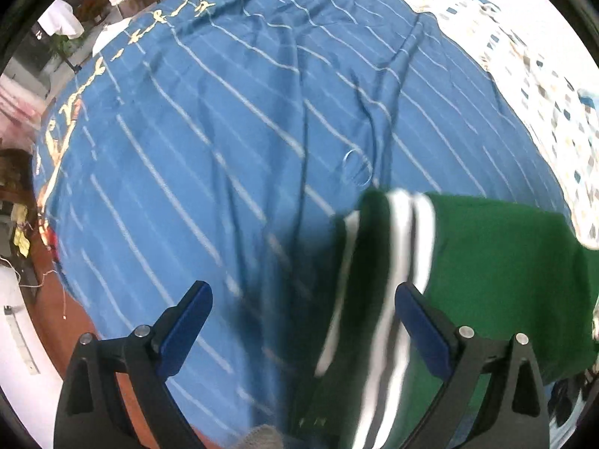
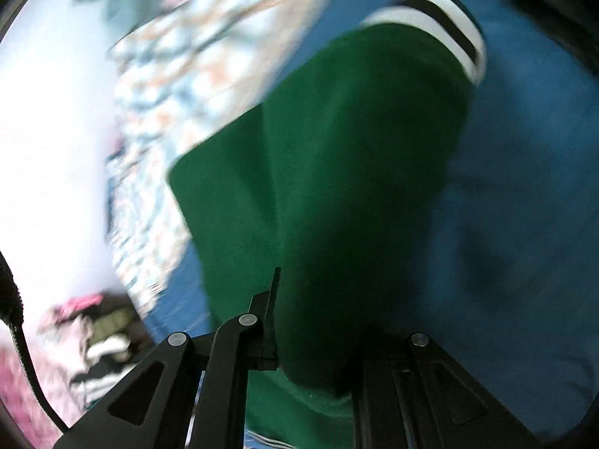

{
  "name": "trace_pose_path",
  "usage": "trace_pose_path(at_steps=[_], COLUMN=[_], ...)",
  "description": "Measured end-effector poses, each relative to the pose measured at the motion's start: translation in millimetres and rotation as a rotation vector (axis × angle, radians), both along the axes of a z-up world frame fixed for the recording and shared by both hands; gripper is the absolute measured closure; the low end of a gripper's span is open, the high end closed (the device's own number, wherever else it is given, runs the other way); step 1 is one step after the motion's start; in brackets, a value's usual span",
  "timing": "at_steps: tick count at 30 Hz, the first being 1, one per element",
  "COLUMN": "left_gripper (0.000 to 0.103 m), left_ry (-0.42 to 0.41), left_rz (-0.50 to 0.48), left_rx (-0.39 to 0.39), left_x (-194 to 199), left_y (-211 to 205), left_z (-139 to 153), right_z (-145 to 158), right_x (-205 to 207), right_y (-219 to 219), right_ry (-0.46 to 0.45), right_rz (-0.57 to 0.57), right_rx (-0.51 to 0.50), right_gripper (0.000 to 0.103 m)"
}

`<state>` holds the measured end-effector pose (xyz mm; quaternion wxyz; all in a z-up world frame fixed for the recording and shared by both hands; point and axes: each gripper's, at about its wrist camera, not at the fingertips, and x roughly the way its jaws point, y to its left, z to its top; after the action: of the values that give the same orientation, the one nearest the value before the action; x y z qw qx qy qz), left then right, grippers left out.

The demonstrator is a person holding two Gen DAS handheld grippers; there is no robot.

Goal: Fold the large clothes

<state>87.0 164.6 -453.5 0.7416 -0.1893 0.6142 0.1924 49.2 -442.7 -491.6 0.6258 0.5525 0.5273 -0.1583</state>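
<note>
A green garment with black-and-white striped trim (image 1: 498,262) lies on a blue striped bedsheet (image 1: 224,131). My left gripper (image 1: 303,299) is open above the sheet; its right finger (image 1: 419,321) overlaps the garment's striped edge, the left finger (image 1: 187,318) is over bare sheet. In the blurred right wrist view the green garment (image 2: 355,157) hangs from my right gripper (image 2: 314,299), which is shut on its fabric; the striped cuff (image 2: 449,26) is at the far end.
A white patterned quilt (image 1: 543,93) lies along the right of the bed, also blurred in the right wrist view (image 2: 179,93). The bed's left edge drops to a red-brown floor (image 1: 71,318). Clutter lies on the floor (image 2: 93,329).
</note>
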Motion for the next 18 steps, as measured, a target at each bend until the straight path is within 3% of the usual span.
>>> trace_pose_path(at_steps=[3, 7, 8, 10, 14, 18], left_gripper=[0.003, 0.003, 0.003, 0.003, 0.005, 0.005], left_ry=[0.029, 0.023, 0.009, -0.016, -0.054, -0.06], left_rz=[0.035, 0.055, 0.05, 0.032, -0.001, -0.039], left_rx=[-0.029, -0.113, -0.118, -0.114, -0.097, 0.003], left_x=[-16, -20, -16, 1, 44, 73], left_y=[-13, -29, -34, -49, -77, -93], left_z=[-11, -23, -23, -24, -36, -35], right_z=[-20, -48, -49, -38, -1, 33], right_x=[-53, -79, -81, -76, -75, -40], right_y=[-13, -28, -29, -26, -33, 0], right_ry=[0.102, 0.169, 0.179, 0.196, 0.262, 0.225], right_rz=[0.011, 0.052, 0.07, 0.111, 0.312, 0.569], right_rx=[-0.051, -0.044, -0.027, -0.034, -0.197, -0.335], right_gripper=[0.086, 0.063, 0.062, 0.054, 0.052, 0.052])
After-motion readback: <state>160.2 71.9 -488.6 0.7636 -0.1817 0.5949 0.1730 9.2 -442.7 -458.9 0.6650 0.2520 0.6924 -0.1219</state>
